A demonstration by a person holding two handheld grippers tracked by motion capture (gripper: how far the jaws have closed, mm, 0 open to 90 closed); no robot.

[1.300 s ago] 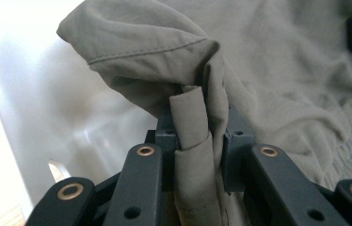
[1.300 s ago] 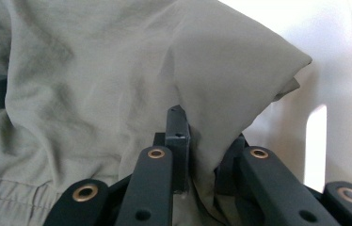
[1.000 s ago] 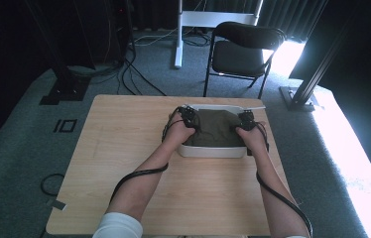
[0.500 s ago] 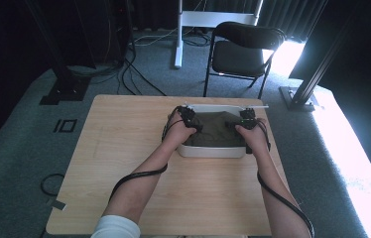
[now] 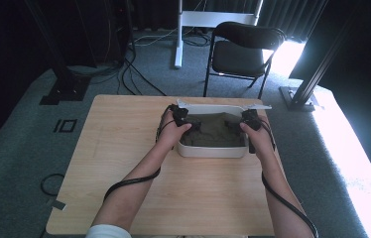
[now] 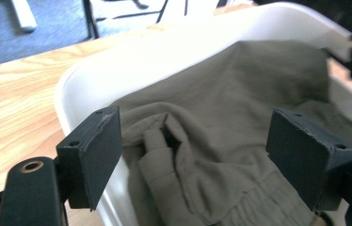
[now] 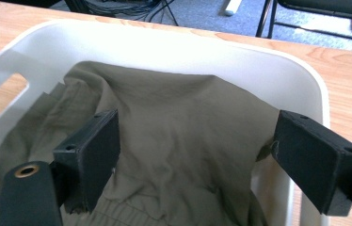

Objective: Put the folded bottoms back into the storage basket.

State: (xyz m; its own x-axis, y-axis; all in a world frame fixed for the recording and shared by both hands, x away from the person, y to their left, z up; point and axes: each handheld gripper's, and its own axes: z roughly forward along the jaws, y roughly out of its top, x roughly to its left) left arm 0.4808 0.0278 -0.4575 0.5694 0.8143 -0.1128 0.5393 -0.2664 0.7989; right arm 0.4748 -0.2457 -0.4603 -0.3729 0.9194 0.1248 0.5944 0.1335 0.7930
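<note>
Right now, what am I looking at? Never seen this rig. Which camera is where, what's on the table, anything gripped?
No robot arm here: a person holds a two-jaw tool in each hand. The high view looks down on the wooden table; the left gripper and right gripper reach into a white tub. The other two pictures come from cameras riding on each gripper, looking along its black jaws. Inside the tub lies an olive garment. Both sets of jaws have just been opening and stand apart over the cloth, so nothing is gripped.

— What lies between the right gripper [image 7: 193,160] jaws?
— Olive cloth [image 7: 174,136], crumpled in the white basket [image 7: 259,61]. The jaws, just opening, stand wide, pads [image 7: 96,148] clear of it.
</note>
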